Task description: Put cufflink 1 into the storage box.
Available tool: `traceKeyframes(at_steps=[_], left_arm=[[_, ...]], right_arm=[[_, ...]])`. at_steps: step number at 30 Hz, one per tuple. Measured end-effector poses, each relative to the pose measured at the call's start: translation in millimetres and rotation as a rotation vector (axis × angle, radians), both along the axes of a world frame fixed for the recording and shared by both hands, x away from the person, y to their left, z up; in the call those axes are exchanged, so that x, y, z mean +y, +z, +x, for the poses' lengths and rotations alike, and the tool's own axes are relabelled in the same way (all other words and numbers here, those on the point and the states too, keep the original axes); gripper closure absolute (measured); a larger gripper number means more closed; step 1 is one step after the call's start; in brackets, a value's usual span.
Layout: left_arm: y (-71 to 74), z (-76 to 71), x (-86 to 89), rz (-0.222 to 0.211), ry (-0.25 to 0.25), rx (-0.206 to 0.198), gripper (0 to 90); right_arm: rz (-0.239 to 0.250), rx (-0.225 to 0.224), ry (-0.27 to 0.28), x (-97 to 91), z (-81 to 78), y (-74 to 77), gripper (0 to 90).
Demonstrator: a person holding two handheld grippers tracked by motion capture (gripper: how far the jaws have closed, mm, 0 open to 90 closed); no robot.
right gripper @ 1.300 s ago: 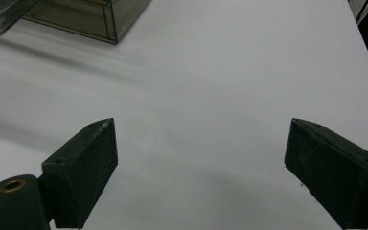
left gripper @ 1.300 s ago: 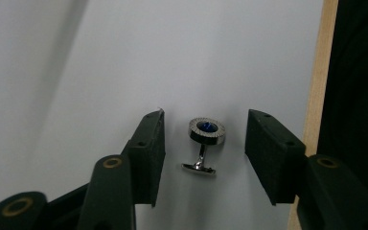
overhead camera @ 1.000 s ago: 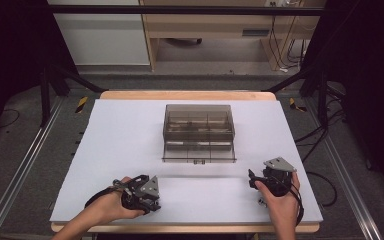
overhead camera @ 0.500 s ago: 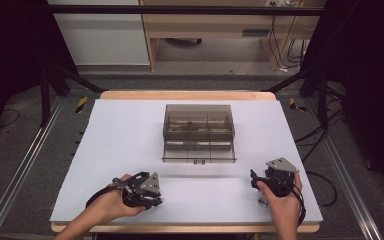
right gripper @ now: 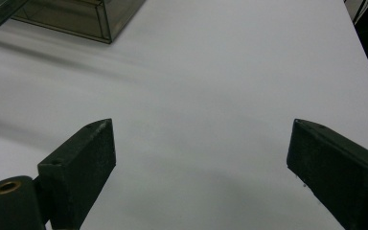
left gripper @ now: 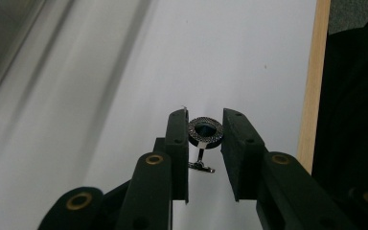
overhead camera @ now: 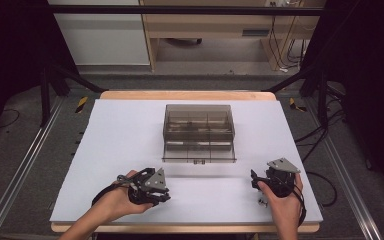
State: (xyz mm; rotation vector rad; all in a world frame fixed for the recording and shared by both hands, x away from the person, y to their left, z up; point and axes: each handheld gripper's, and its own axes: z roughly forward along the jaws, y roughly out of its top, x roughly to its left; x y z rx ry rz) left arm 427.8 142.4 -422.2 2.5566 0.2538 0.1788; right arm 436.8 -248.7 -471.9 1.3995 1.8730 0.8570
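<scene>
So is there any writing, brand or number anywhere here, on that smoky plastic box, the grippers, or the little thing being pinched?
No text can be read anywhere.
Compartment box: no label; the small dark latch on its front edge is too small to make out.
Cufflink in the left hand-held gripper: a patterned ring, no letters.
Right hand-held gripper: plain black jaws.
Yellow-black stripes on the floor: a marking, no words.

— Status of the left gripper [left gripper: 205,143]?
— I read its jaws drawn in narrow, having just been closing, clamped on a small ringed stud [left gripper: 204,133]. The left hand [overhead camera: 114,200] holds it low, angled rightward.

— And the right gripper [right gripper: 199,158]?
— Jaws spread wide, nothing between them. The right hand [overhead camera: 283,200] holds it pointing forward.
</scene>
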Motion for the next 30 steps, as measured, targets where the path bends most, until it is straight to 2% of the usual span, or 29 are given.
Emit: traceKeyframes(at_steps=[4, 10, 11, 13, 15, 18, 30], left_arm=[[9.1, 2.9, -11.5, -0.017, -0.001, -0.012, 73.0], [26.0, 8.2, -25.6, -0.015, -0.013, -0.042, 73.0], [29.8, 9.5, -27.0, -0.029, -0.010, -0.048, 73.0], [39.4, 13.8, -28.3, -0.049, -0.005, -0.058, 73.0], [48.2, 19.1, -29.9, -0.050, -0.002, -0.075, 73.0], [59.1, 28.9, -32.0, -0.066, 0.009, -0.081, 73.0], [76.9, 54.4, -46.0, -0.054, 0.028, -0.109, 73.0]], right_arm=[[0.000, -0.001, 0.001, 0.3, -0.4, 0.3, 10.1], [-0.009, -0.001, 0.009, 0.9, -0.1, 0.3, 10.2], [-0.007, 0.000, 0.010, 0.7, 0.0, 0.1, 10.2], [-0.005, 0.000, 0.007, 0.0, -0.3, 0.3, 10.2], [0.002, -0.003, 0.003, -0.8, -0.4, 0.4, 10.2], [0.001, -0.001, 0.003, -1.5, -0.4, 0.3, 10.2], [-0.012, 0.001, 0.007, 0.3, 0.1, -0.3, 10.4]])
